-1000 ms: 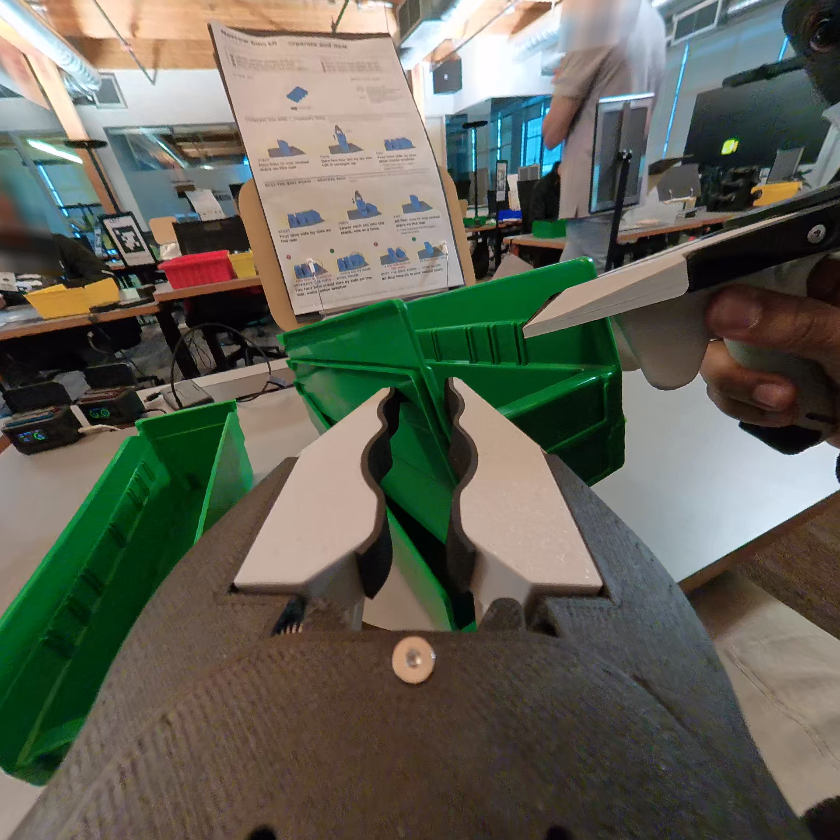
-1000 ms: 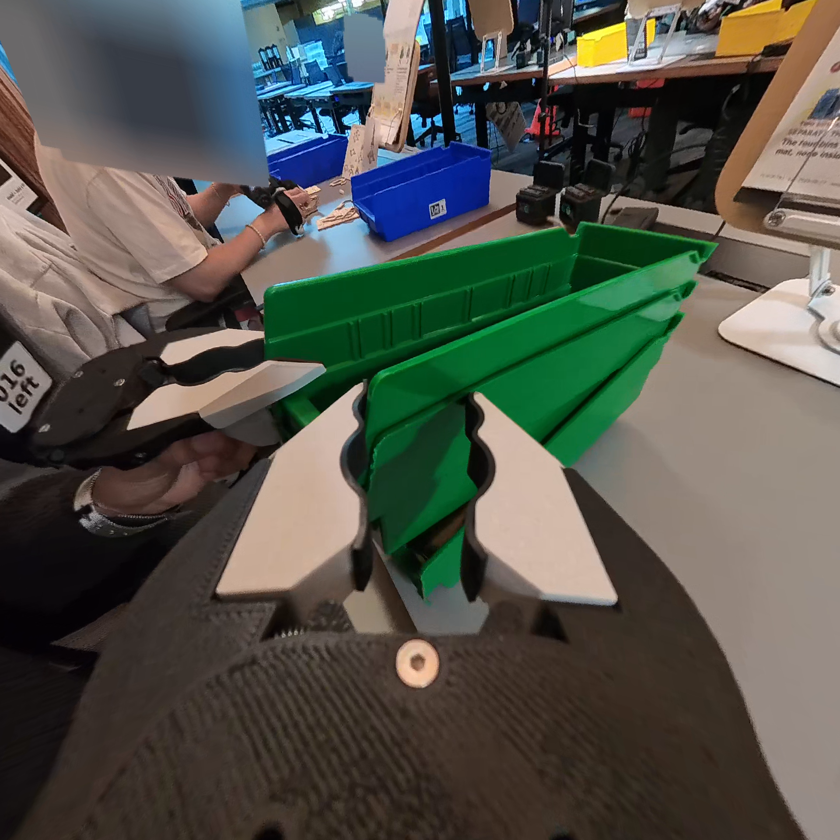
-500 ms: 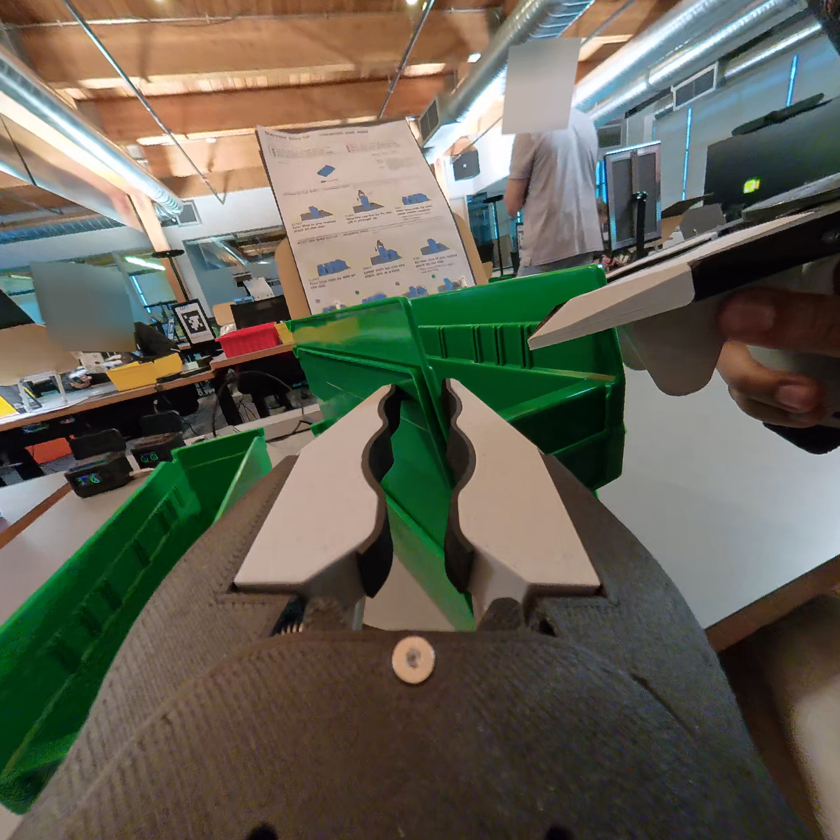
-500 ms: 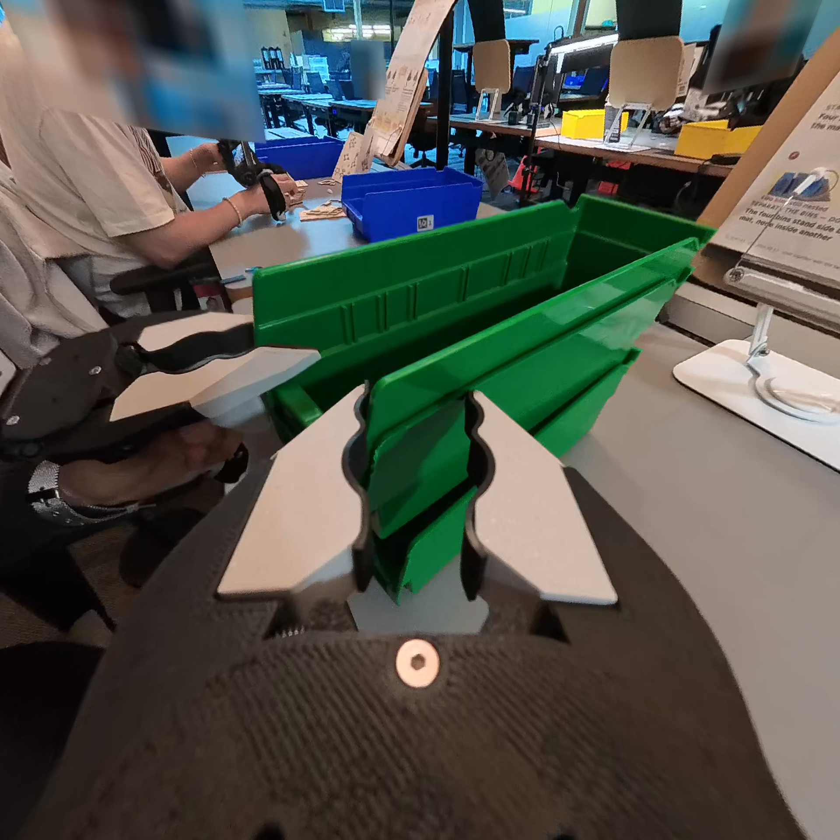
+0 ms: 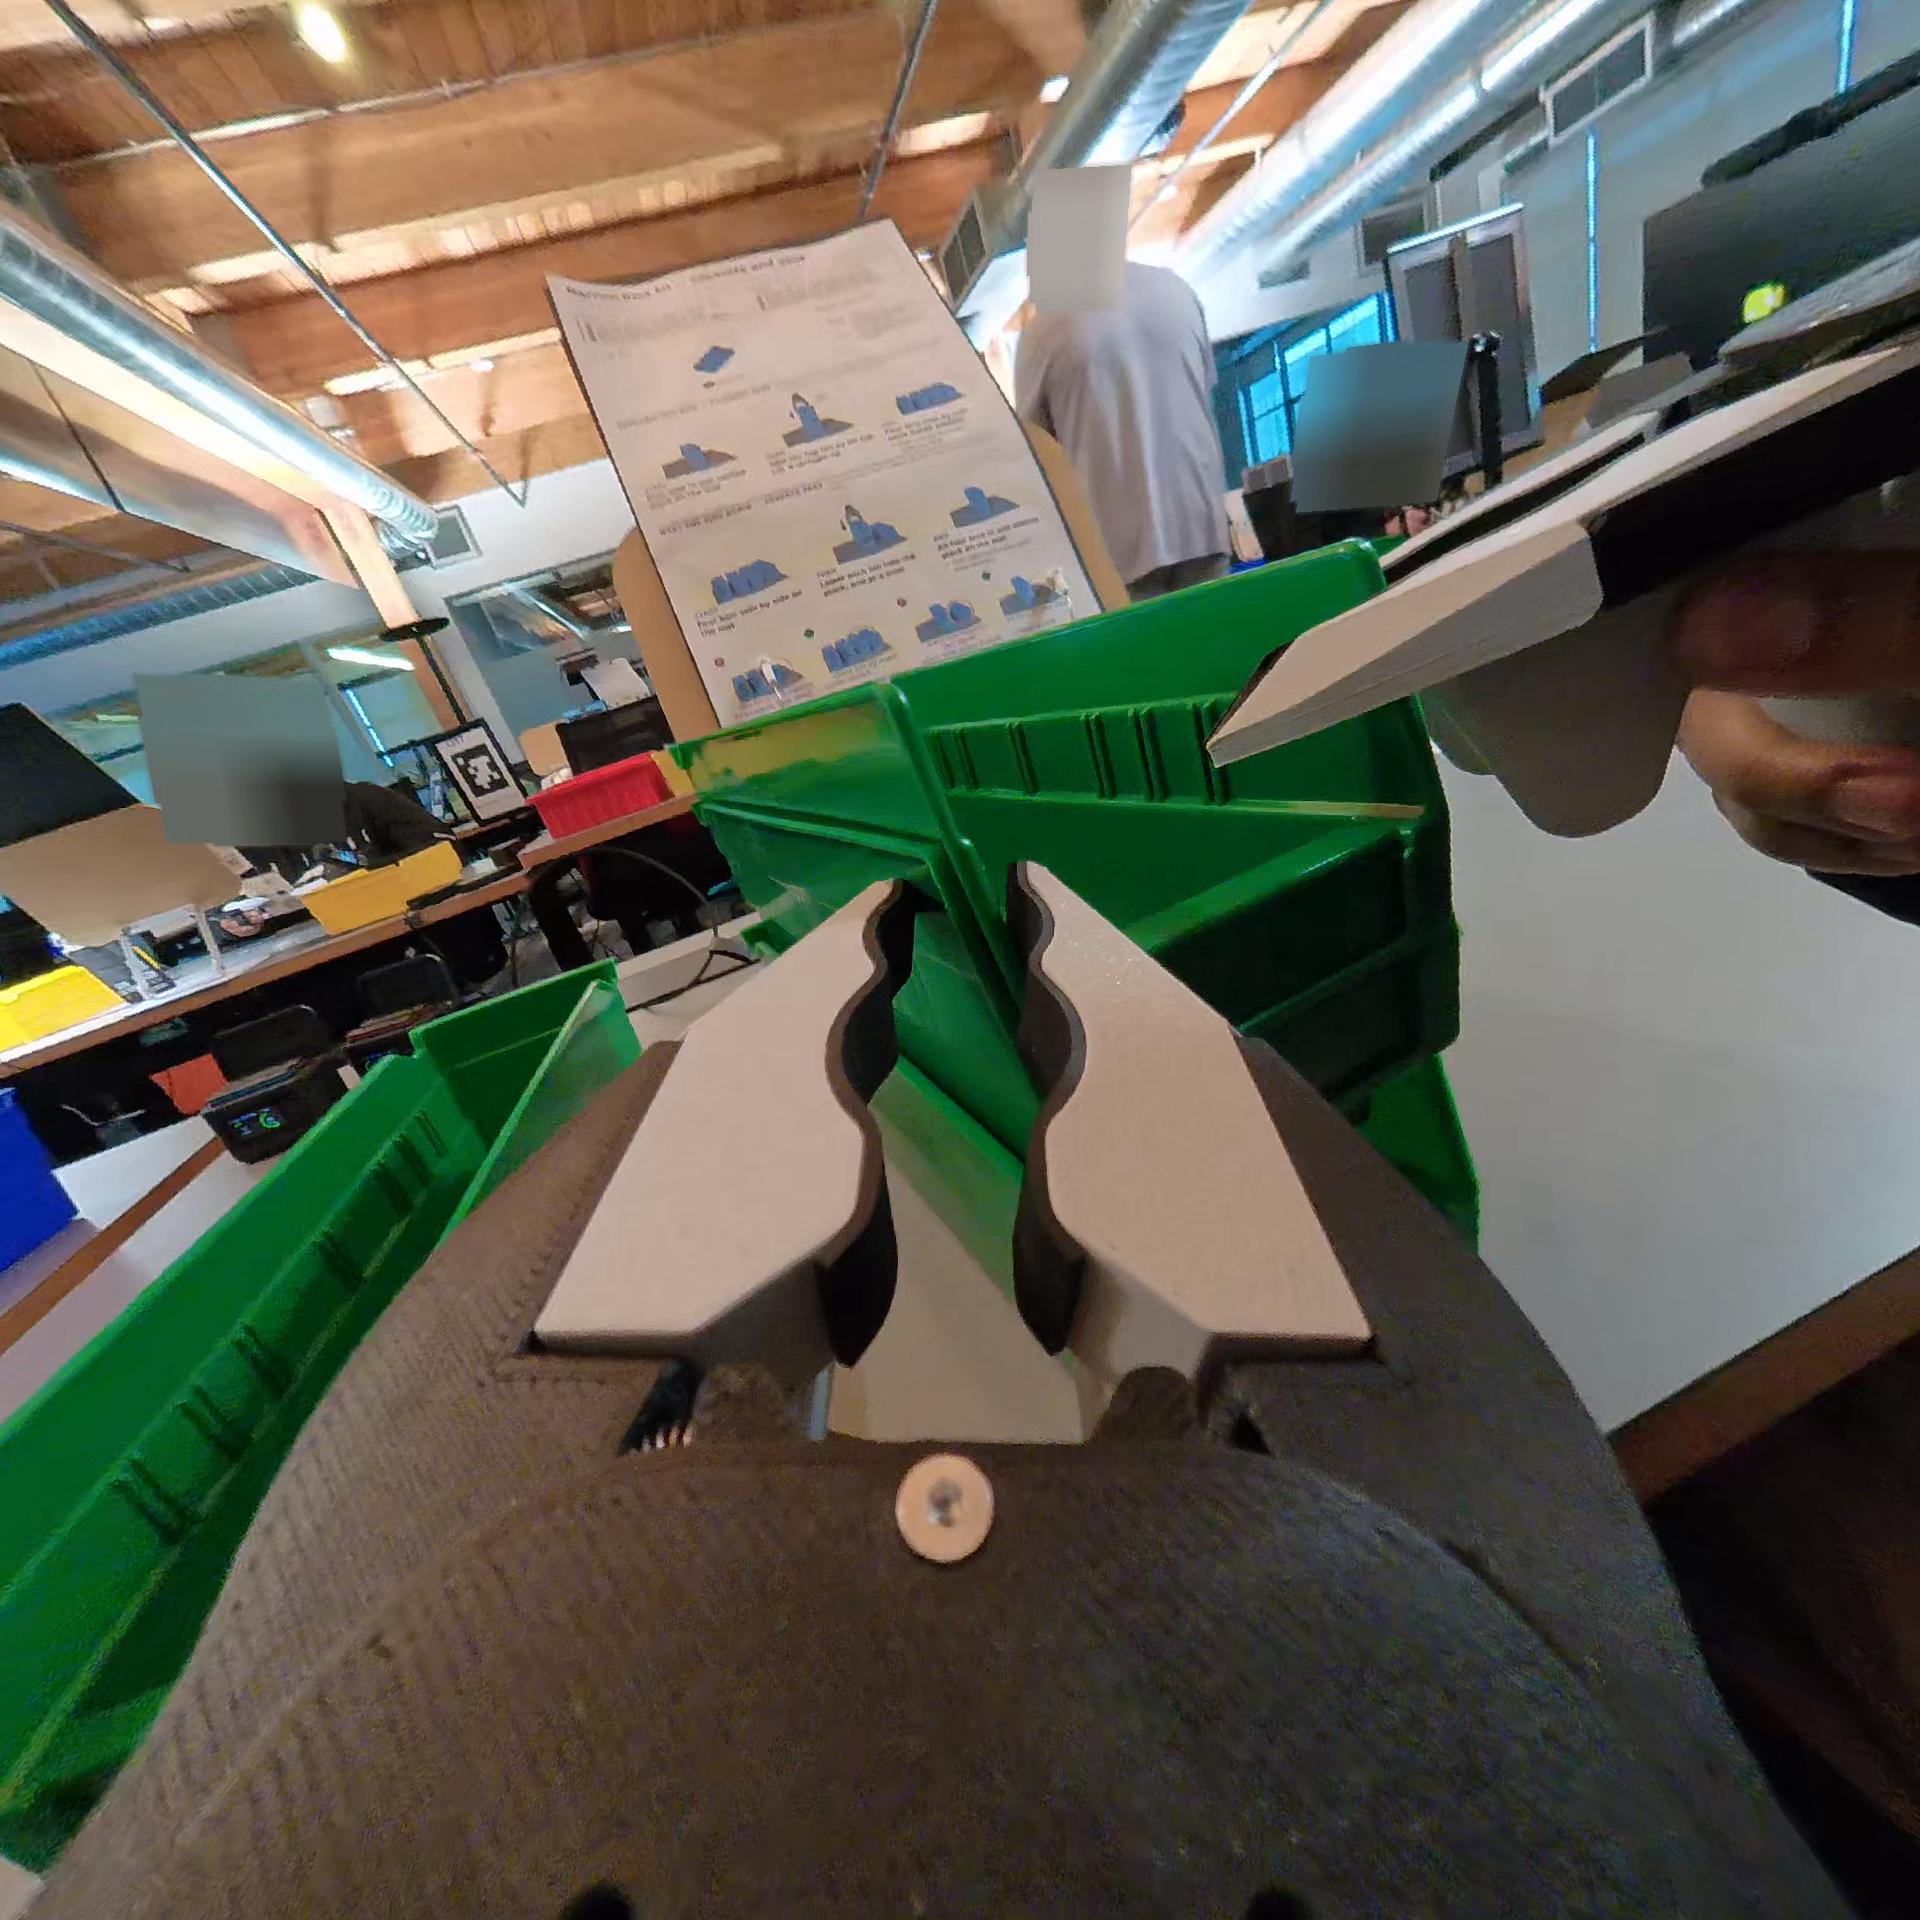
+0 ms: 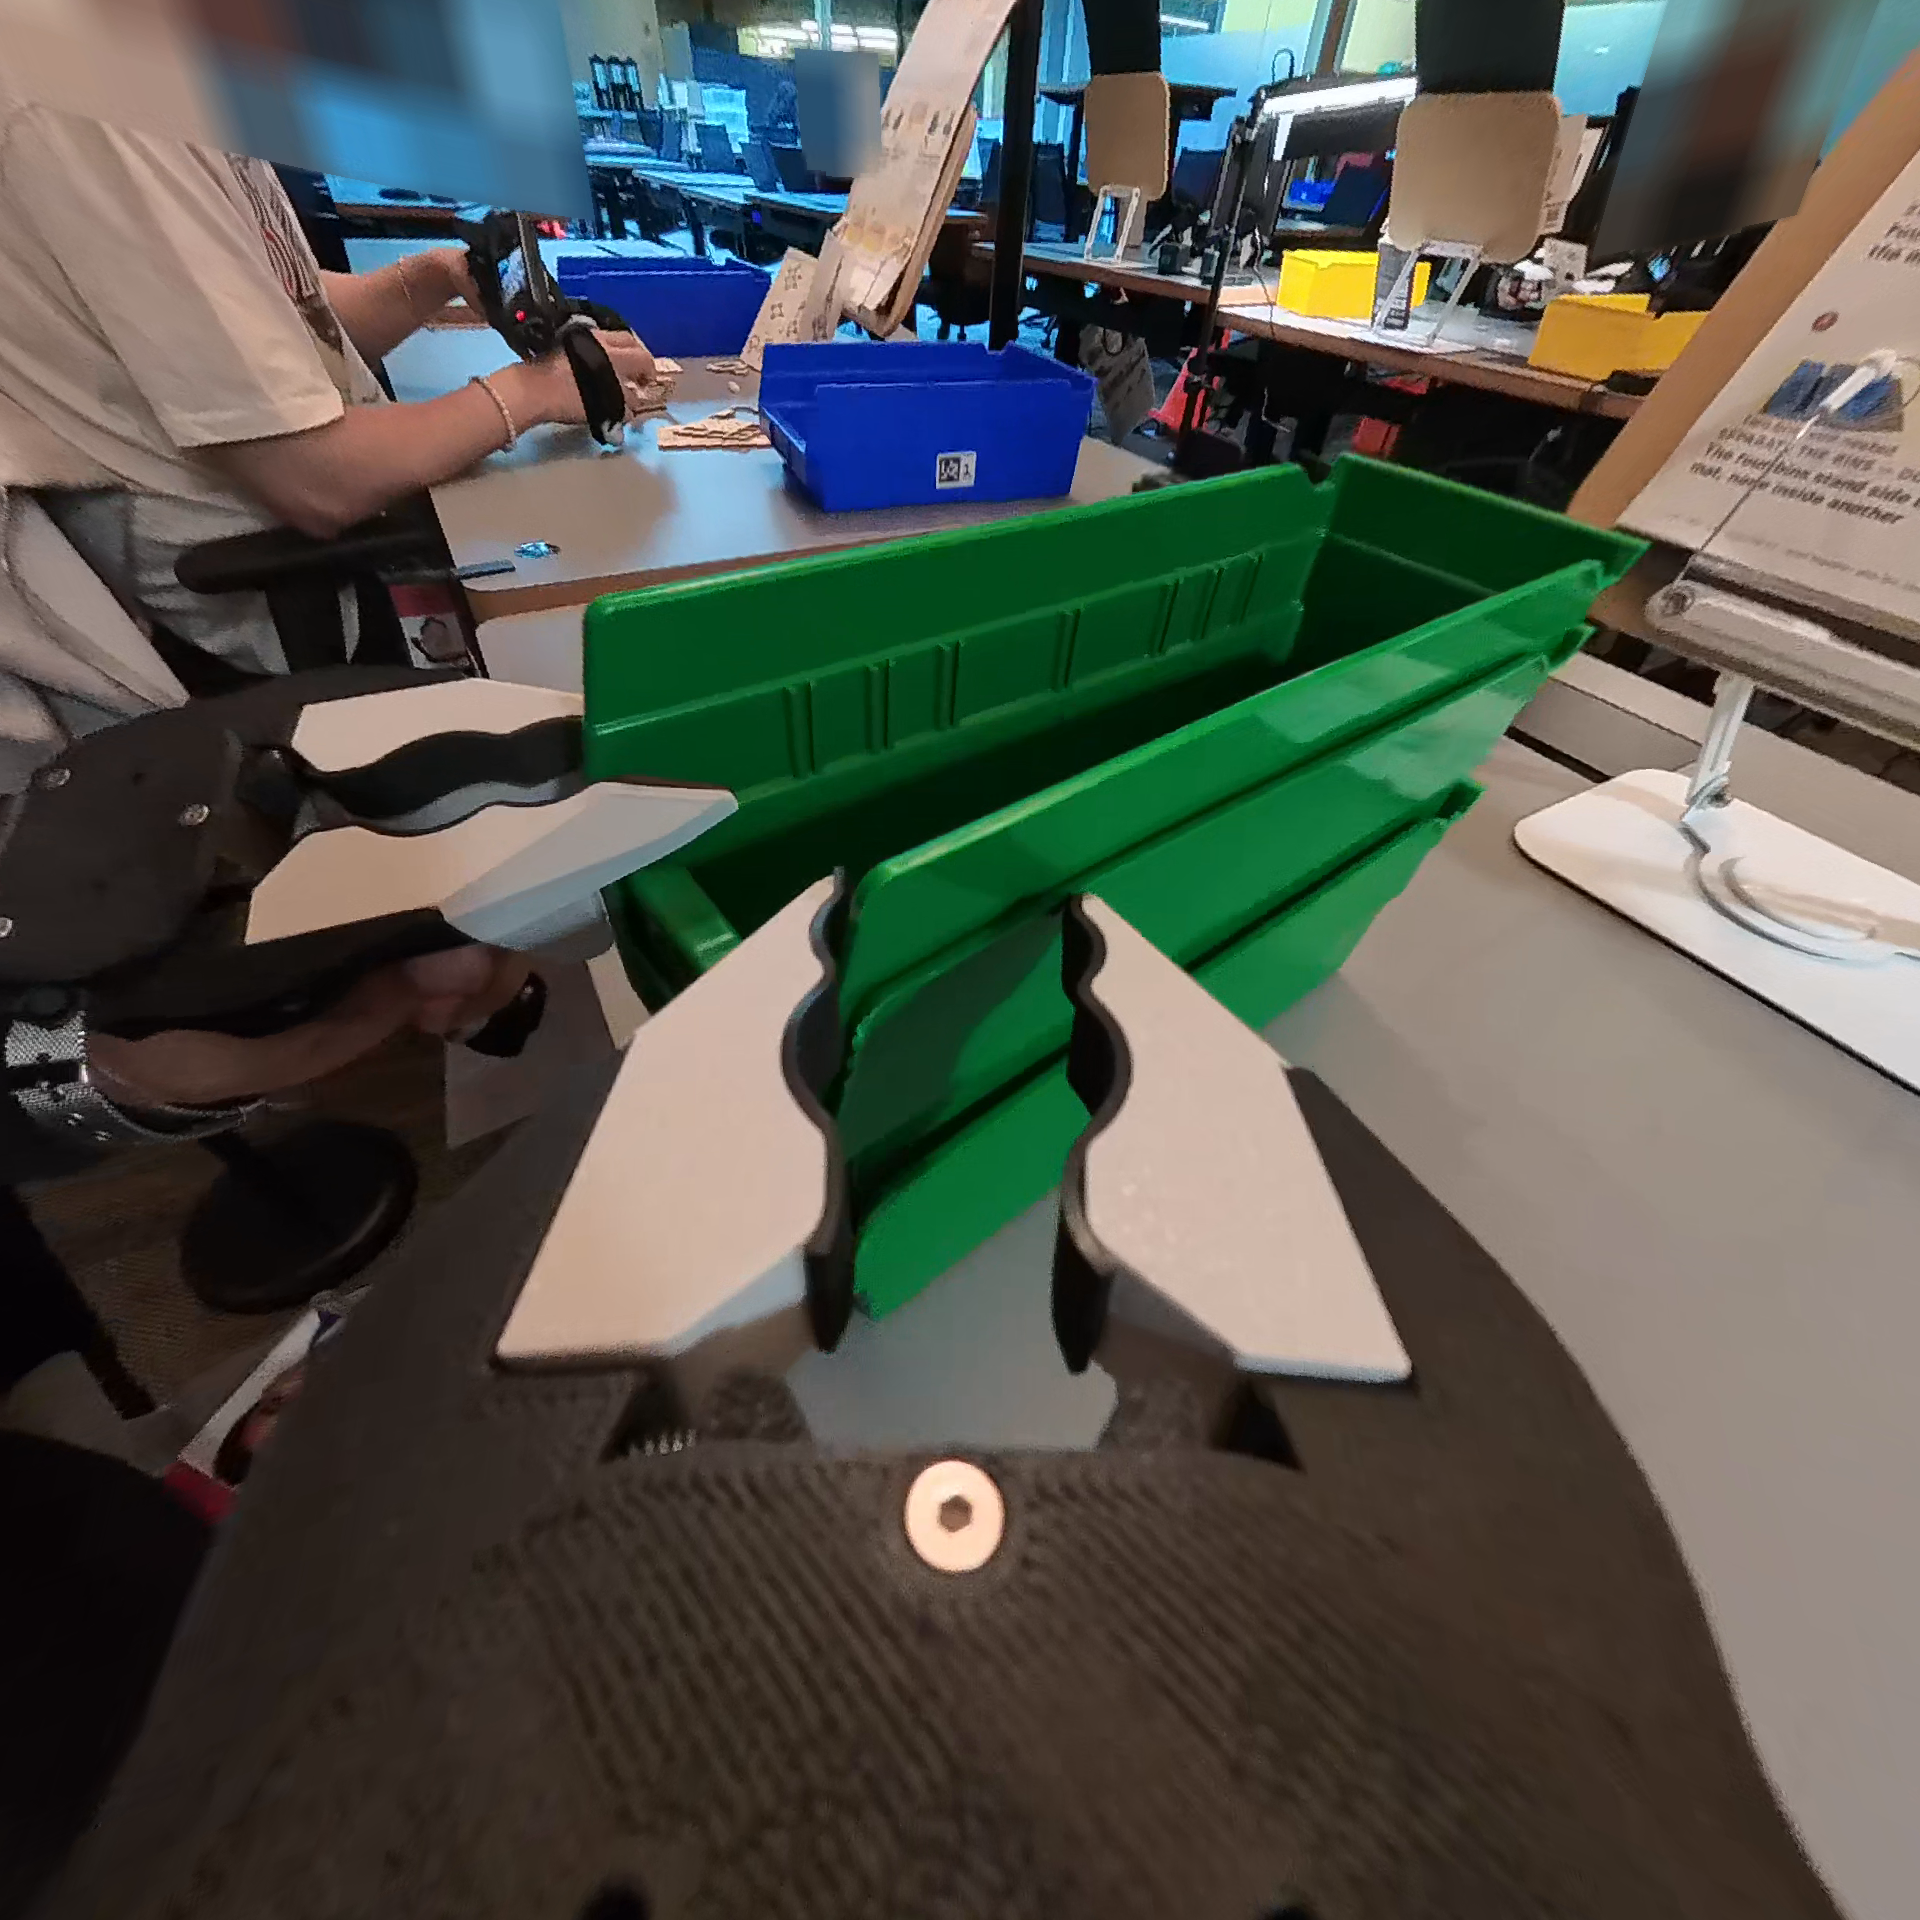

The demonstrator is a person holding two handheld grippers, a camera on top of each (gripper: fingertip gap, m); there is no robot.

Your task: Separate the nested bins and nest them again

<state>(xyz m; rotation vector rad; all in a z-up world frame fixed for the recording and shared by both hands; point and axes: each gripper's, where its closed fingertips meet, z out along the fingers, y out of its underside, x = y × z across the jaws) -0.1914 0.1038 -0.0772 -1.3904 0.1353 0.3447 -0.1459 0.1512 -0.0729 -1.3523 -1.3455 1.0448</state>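
Note:
A stack of nested green bins stands on the grey table. The top bin is raised above the lower bins. My left gripper is shut on the top bin's left side wall at its near end. It also shows in the right wrist view. My right gripper is shut on the right side wall, with the lower bins' walls showing between its jaws. One of its fingers reaches in from the right. A separate green bin lies to the left.
An instruction sheet on a stand rises behind the stack, and its white base sits on the table at the right. The table's front edge is near. A person and a blue bin are at another table.
Both grippers have risen and tilted with the top bin, which stands higher out of the lower bins. Both grips are unchanged.

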